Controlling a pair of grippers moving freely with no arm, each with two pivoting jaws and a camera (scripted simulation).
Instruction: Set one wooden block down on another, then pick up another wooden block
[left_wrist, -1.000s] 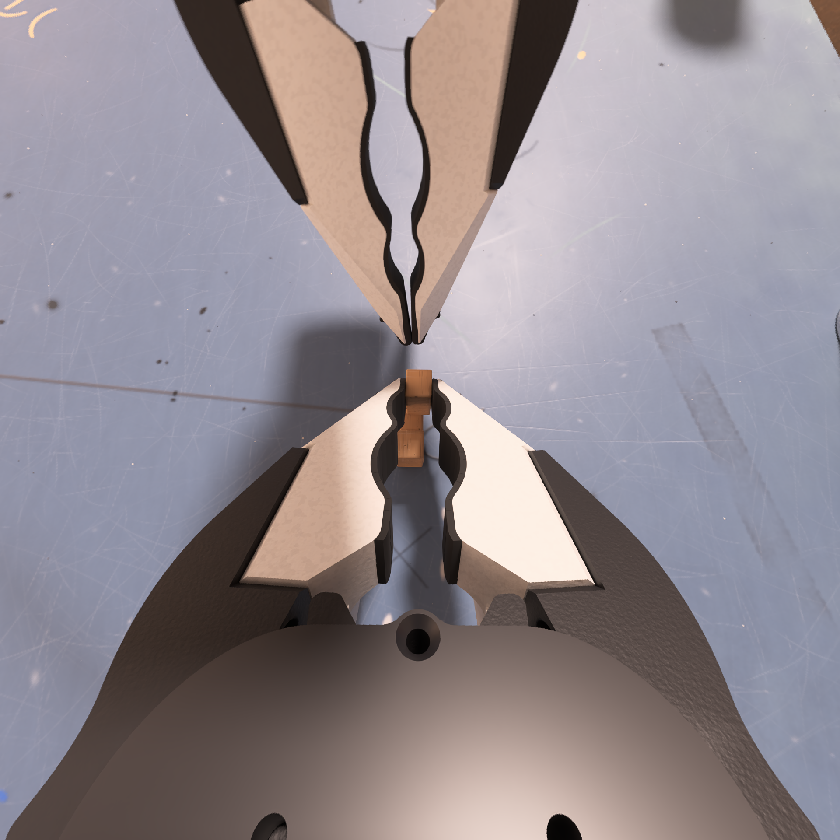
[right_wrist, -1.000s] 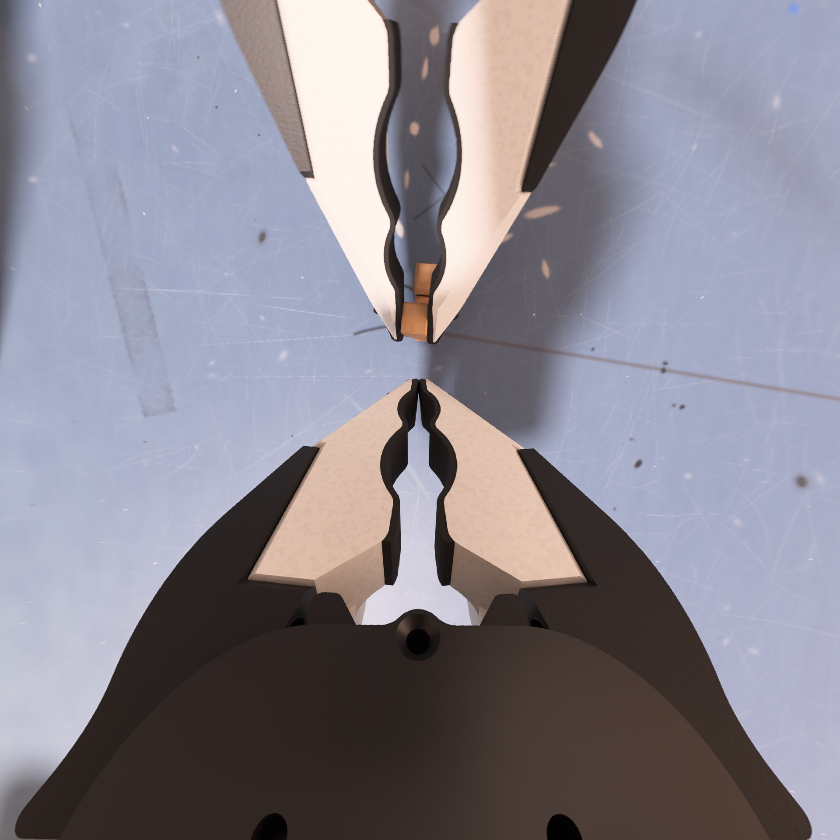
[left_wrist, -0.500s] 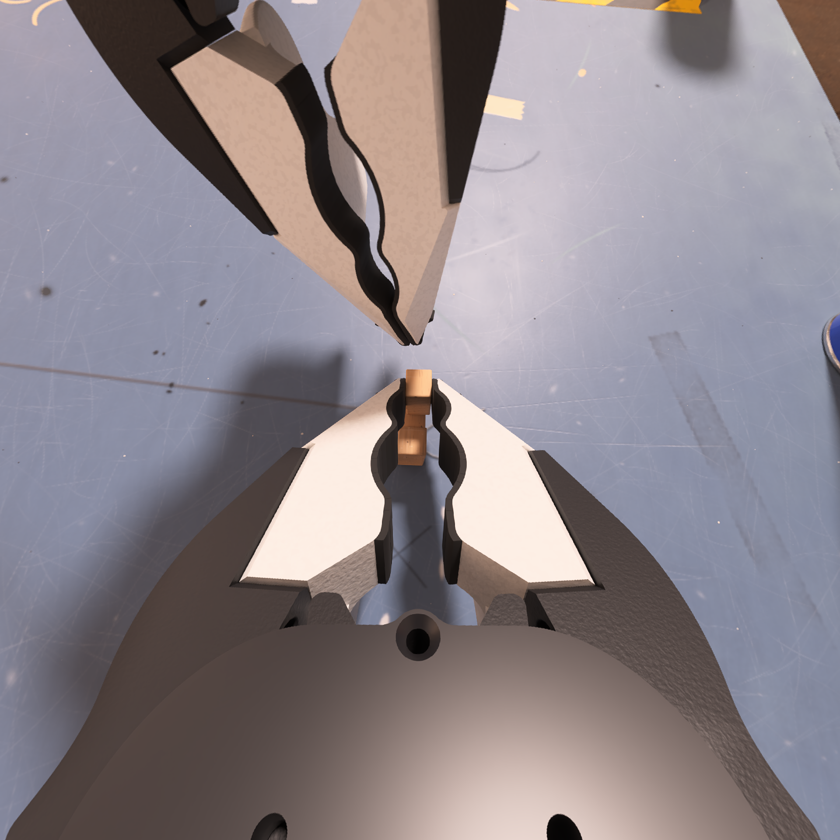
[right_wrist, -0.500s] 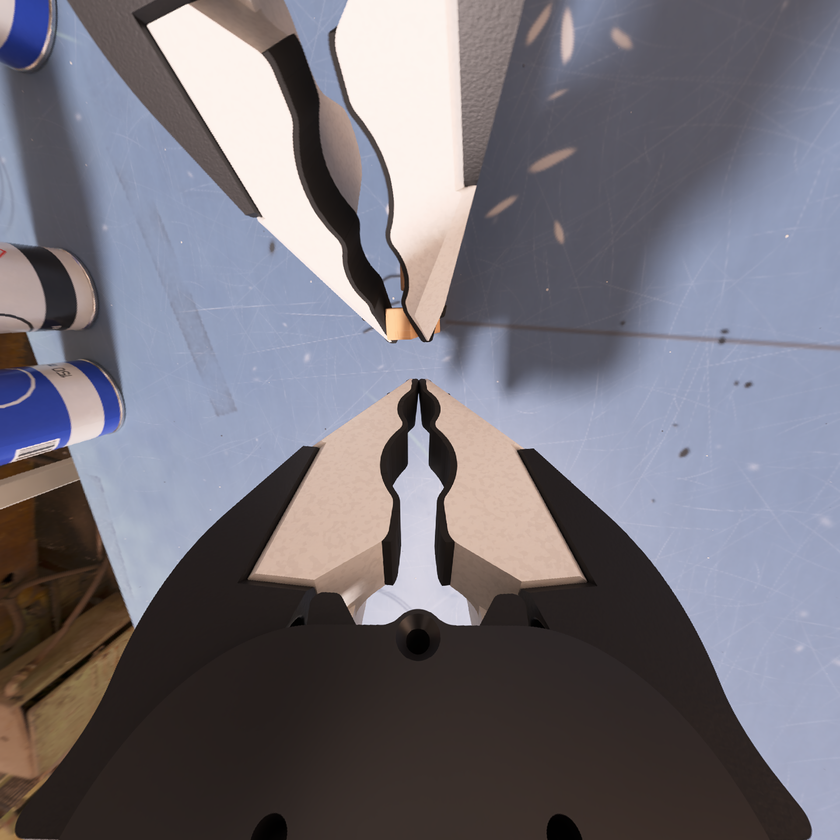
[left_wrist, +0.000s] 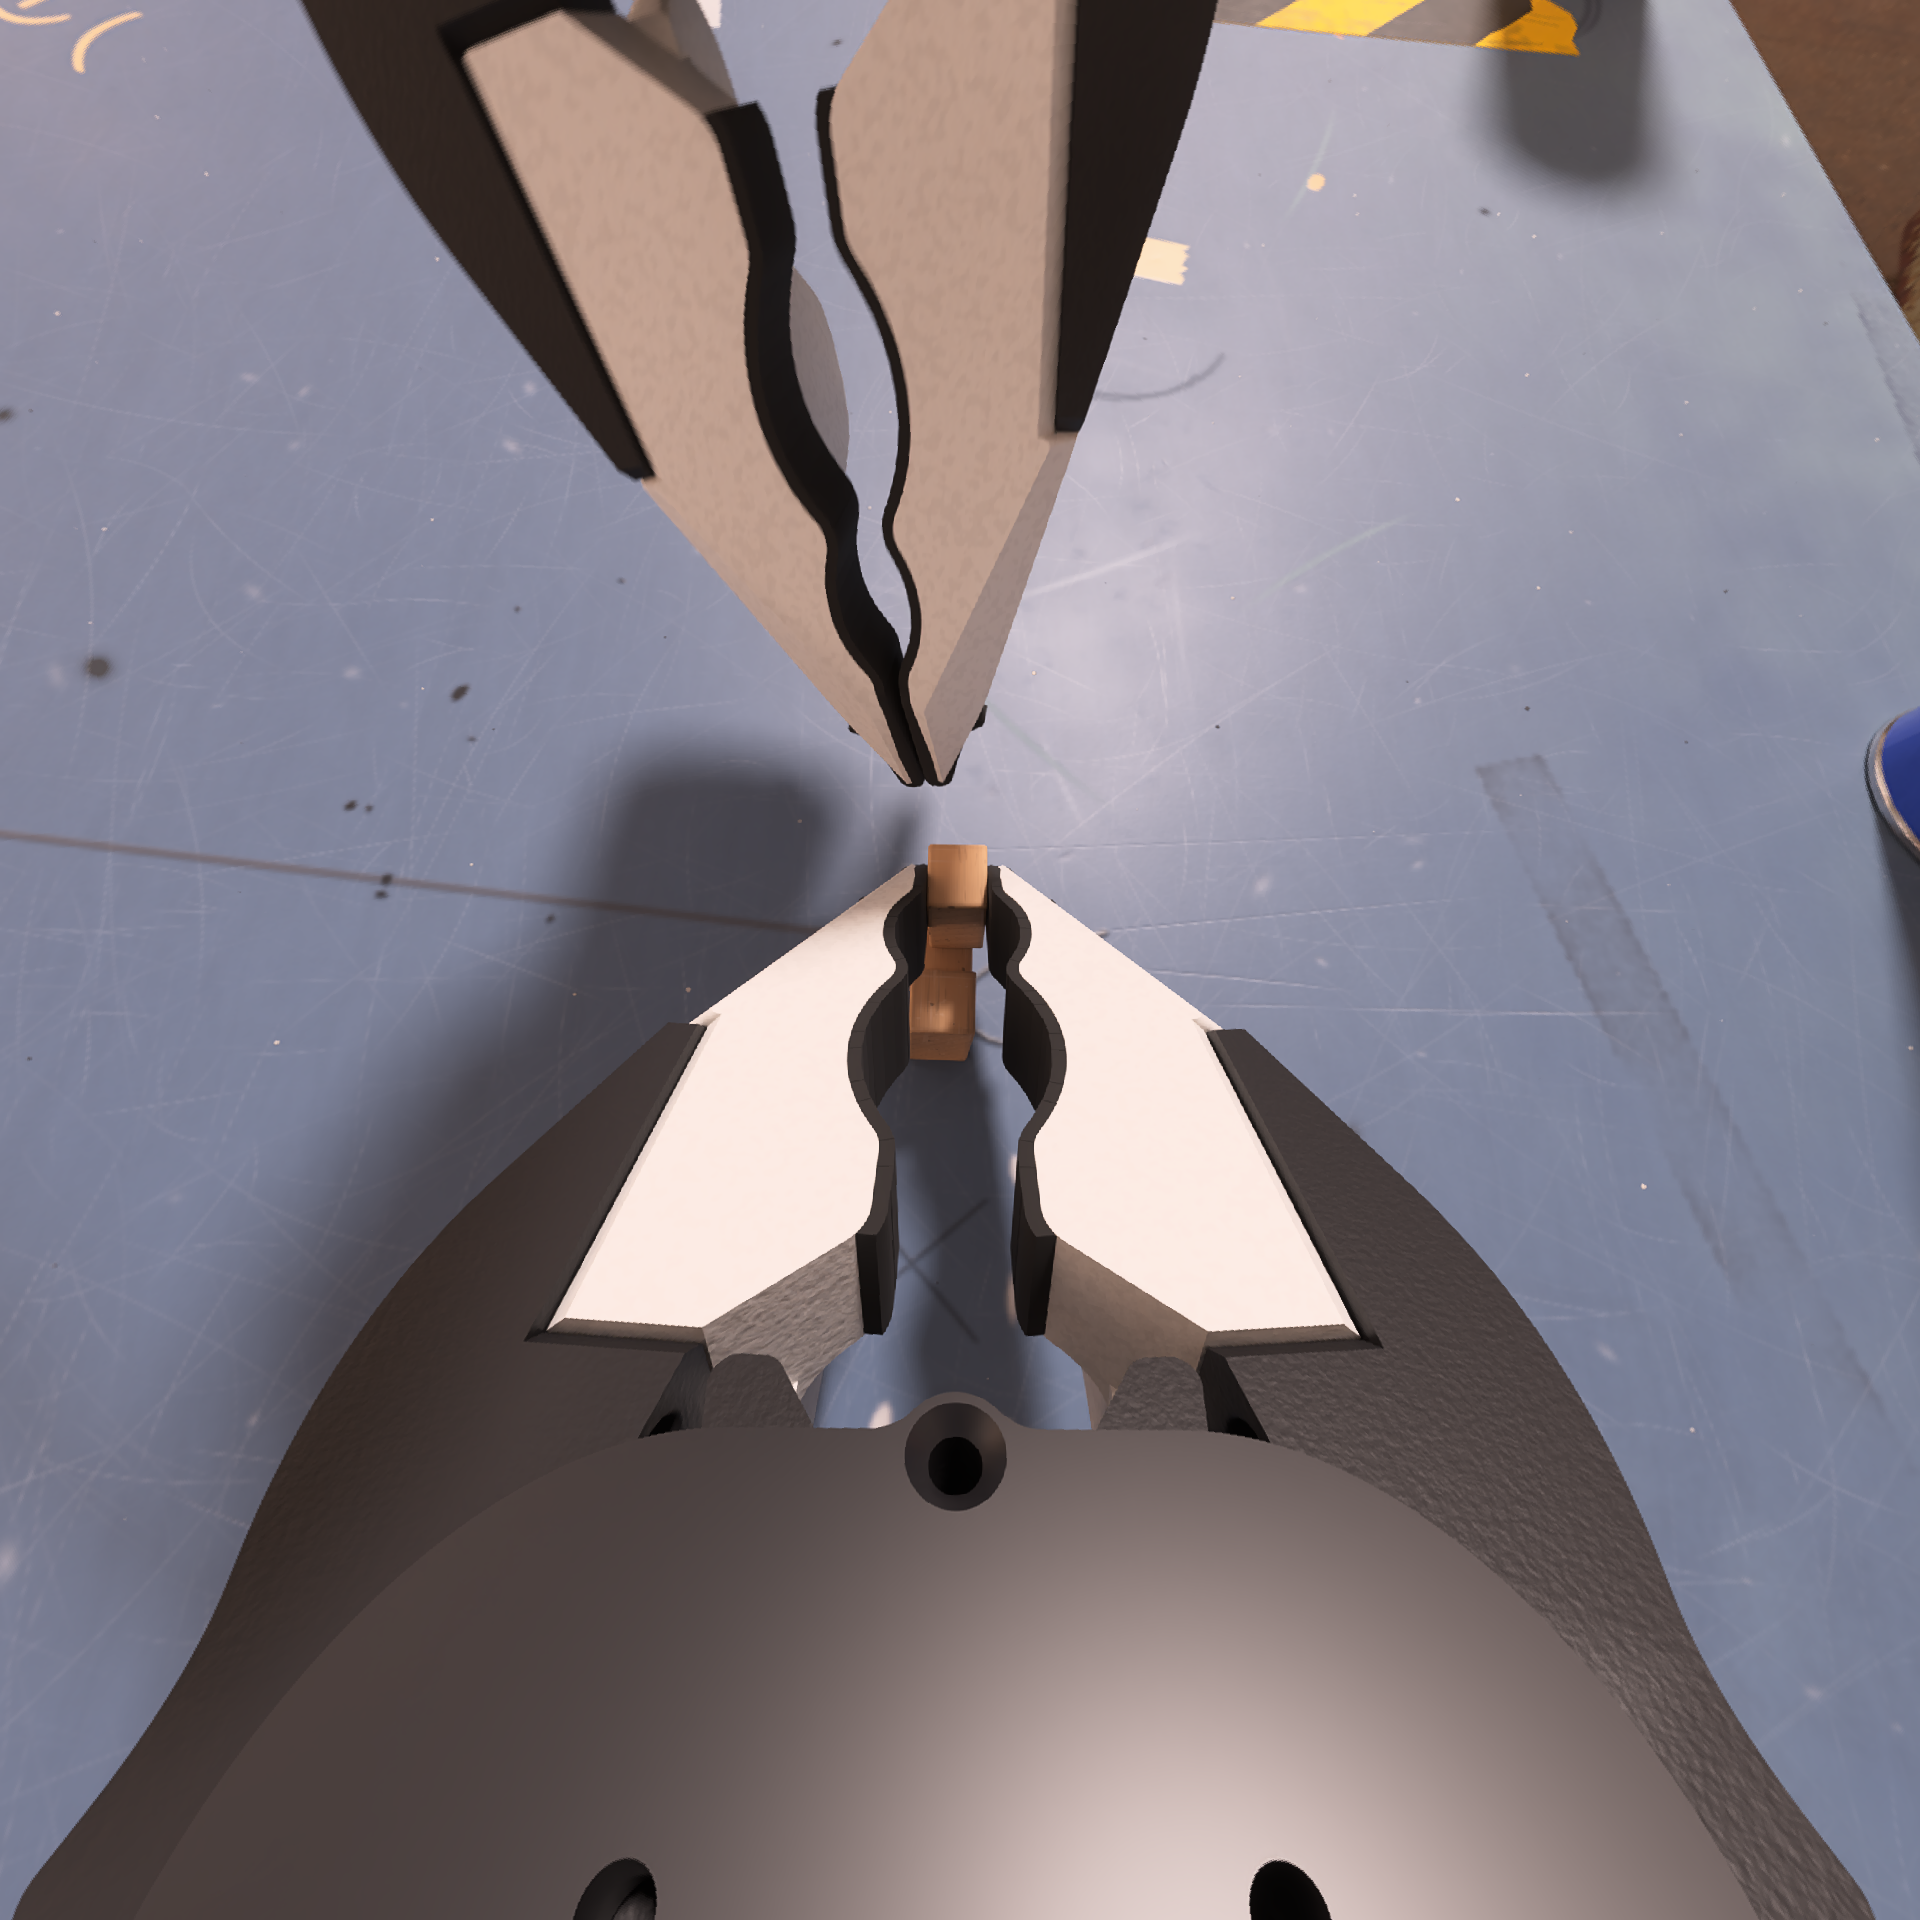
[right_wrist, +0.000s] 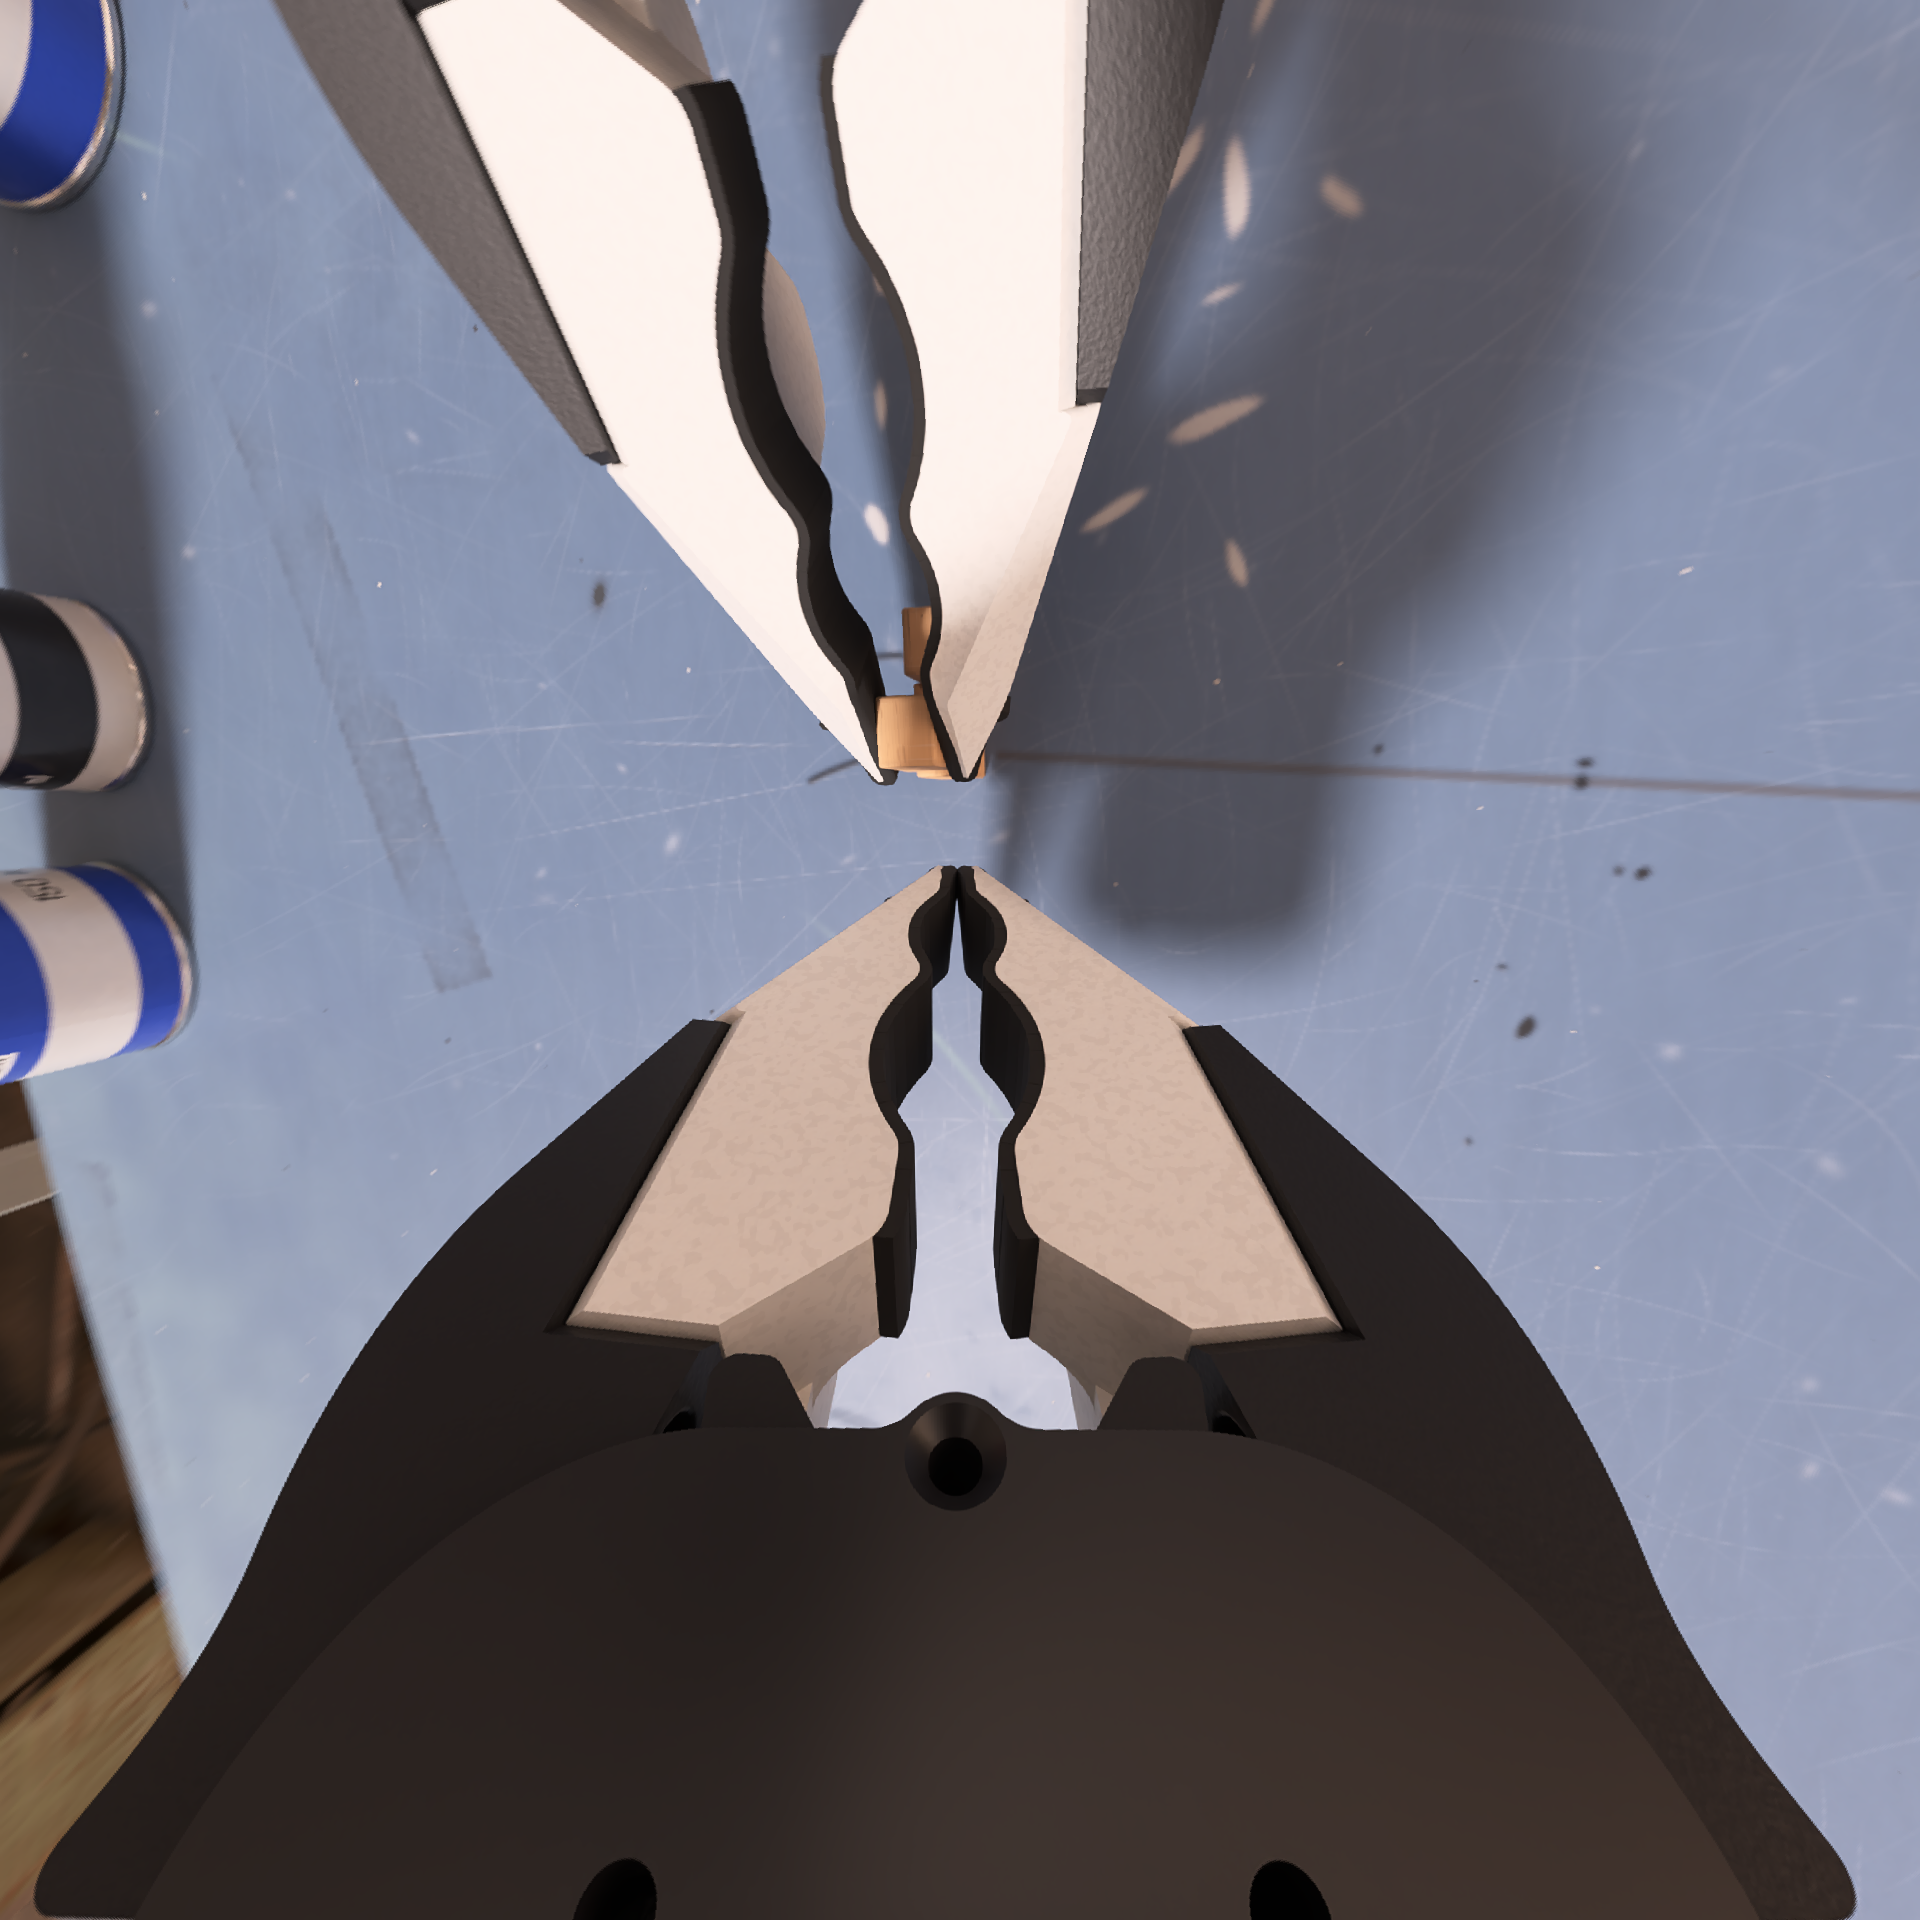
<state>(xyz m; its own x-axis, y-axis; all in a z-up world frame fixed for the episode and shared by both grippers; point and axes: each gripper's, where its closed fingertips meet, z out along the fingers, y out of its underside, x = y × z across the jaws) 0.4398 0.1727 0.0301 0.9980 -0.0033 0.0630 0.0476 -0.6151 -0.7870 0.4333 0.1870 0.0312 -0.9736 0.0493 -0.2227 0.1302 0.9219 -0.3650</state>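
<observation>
My left gripper (left_wrist: 956, 883) is shut on a small wooden block (left_wrist: 957, 875), clamped at its fingertips above the blue table (left_wrist: 312, 1039). More wooden blocks (left_wrist: 940, 1013) show in a staggered column in the gap between its fingers; I cannot tell whether they touch the held one. My right gripper (right_wrist: 954, 873) is shut and empty, tip to tip with the left one and a short gap away. It comes in from the top of the left wrist view (left_wrist: 923, 774). The right wrist view shows the left gripper (right_wrist: 925, 764) with the block (right_wrist: 902, 736) in its tips.
Three cans stand at the left of the right wrist view: one blue (right_wrist: 52, 94), one dark-banded (right_wrist: 62, 691), one blue and white (right_wrist: 83, 966). The table's edge (right_wrist: 94, 1299) runs below them. A blue can (left_wrist: 1896, 790) and yellow-black tape (left_wrist: 1382, 21) show in the left wrist view.
Both views have tilted and swung, so each gripper now looks slanted to the other and the cans have come into view. The left stays shut on the block; the right stays shut.
</observation>
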